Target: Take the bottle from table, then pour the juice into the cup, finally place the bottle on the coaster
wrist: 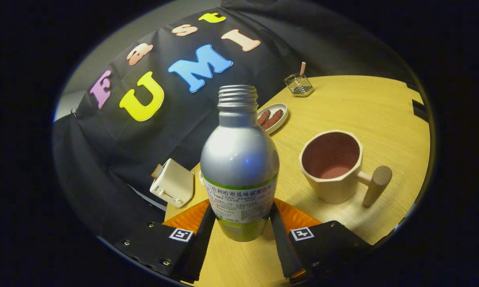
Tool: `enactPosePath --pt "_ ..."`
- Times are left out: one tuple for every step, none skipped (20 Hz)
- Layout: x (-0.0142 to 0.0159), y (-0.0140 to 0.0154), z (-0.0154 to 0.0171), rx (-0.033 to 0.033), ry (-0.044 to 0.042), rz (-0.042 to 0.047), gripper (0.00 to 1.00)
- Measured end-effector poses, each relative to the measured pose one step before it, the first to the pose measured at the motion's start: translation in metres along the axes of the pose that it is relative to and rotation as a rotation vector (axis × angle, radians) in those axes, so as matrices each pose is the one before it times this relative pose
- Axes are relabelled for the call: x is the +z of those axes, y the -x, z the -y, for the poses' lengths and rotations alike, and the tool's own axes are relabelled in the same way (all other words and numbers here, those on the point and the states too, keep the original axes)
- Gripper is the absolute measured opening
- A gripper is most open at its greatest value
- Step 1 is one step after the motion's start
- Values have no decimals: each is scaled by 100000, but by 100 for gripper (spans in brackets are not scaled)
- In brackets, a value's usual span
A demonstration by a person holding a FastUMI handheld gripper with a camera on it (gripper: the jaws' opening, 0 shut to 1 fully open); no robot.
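Observation:
A silver bottle (239, 159) with a green base and a white label stands uncapped between my fingers. My gripper (241, 213) is shut on its lower part, one finger (202, 235) on each side of the label. An orange coaster (299, 217) shows on the wooden table just behind the bottle, on both sides of it. I cannot tell whether the bottle rests on the table or hangs just above it. A cream cup (335, 167) with a reddish inside and a wooden peg handle stands beyond the fingers to the right, apart from the bottle.
A small white toaster (173, 183) sits at the table's edge left of the bottle. Beyond the bottle lies a white dish with brown sticks (272, 117). Farther back stands a wire holder (299, 84). The table's (367, 111) edge runs close behind the toaster.

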State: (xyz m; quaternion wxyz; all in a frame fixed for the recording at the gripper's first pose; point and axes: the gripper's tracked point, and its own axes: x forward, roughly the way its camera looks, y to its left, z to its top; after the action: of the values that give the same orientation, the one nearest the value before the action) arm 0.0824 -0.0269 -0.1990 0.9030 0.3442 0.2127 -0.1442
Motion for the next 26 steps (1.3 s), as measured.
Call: enactPosePath --pt "283 -382 -218 -1023 2924 839 74" --pt "424 -458 -256 -643 3487 1173 74" --pt "390 -465 -174 -961 2399 1072 74" --pt "554 -315 -505 474 2628 2710 74" --pt "665 -570 -366 -549 2533 2691 74" --pt "490 -604 -149 -765 2626 1831 74" --pt "111 -580 -185 -689 2673 1138 74" --pt "-33 -707 -26 -949 2955 270 74" --pt "-211 -629 -228 -411 3009 -170 74" --pt "-64 -653 -184 -821 3583 189 74" --pt "92 -355 47 -1175 2859 561 74" --pt "194 -478 -88 -1146 3042 816 74" --pt "43 -672 -13 -1329 2411 649 74" --pt "110 -664 35 -1041 1817 680 74" --pt "-148 -738 -27 -1056 1413 428 74" --pt "-109 -616 22 -949 1098 -2 74" --pt "-107 -576 10 -688 1405 389 74" --pt "-52 -553 140 -1255 2239 263 74" --pt "-285 -593 133 -877 1872 -43 74" --pt "-113 -452 -56 -321 1323 -63 74" --pt "-200 -462 -91 -19 1214 -133 74" --pt "-141 -463 -43 -157 1243 -16 74" --pt "-187 -452 -49 -14 1171 -36 74" --pt "-281 -334 -31 -160 564 -509 74" --pt "-232 -497 -186 219 687 -118 74" --pt "-187 -324 -73 7 1315 -548 74"
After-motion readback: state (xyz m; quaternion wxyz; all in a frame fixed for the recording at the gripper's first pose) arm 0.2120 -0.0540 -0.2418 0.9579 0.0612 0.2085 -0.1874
